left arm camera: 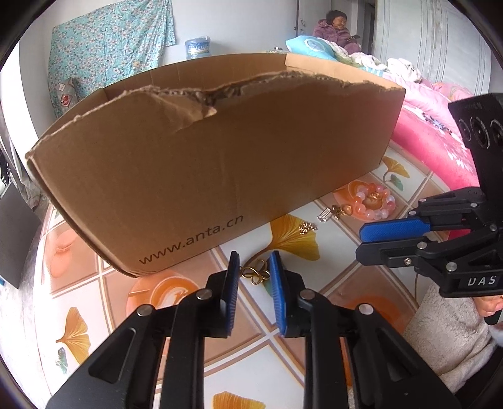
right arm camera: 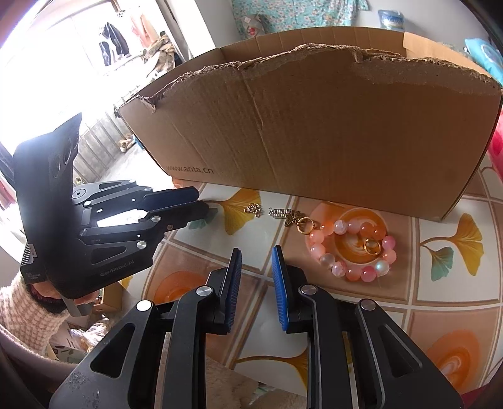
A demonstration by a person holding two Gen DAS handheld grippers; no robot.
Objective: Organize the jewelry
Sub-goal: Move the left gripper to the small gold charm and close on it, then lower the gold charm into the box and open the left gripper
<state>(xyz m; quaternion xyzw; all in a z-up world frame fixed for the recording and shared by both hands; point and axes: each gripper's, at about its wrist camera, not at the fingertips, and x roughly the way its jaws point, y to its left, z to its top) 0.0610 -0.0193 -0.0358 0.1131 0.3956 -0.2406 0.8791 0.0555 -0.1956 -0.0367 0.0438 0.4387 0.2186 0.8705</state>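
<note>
A gold ornament (left arm camera: 255, 274) lies on the patterned tablecloth between the blue pads of my left gripper (left arm camera: 254, 255), which touch it on both sides. The torn cardboard box (left arm camera: 204, 163) stands just behind. To the right lie a small gold chain piece (left arm camera: 306, 227), a silver charm (left arm camera: 323, 215) and a pink-orange bead bracelet (left arm camera: 382, 192). My right gripper (right arm camera: 257, 251) hovers over the cloth, narrowly open, nothing between its fingers. Ahead of it lie the bracelet (right arm camera: 366, 273) with a gold ring (right arm camera: 371, 246) inside, a butterfly charm (right arm camera: 290, 218) and the chain piece (right arm camera: 253, 209).
The box (right arm camera: 314, 126) blocks the far side of the table (right arm camera: 440, 302). My left gripper (right arm camera: 201, 199) is close on the right gripper's left. Pink bedding (left arm camera: 430, 126) lies right of the table, where a person (left arm camera: 336, 28) sits at the back. A water jug (left arm camera: 197, 47) stands behind.
</note>
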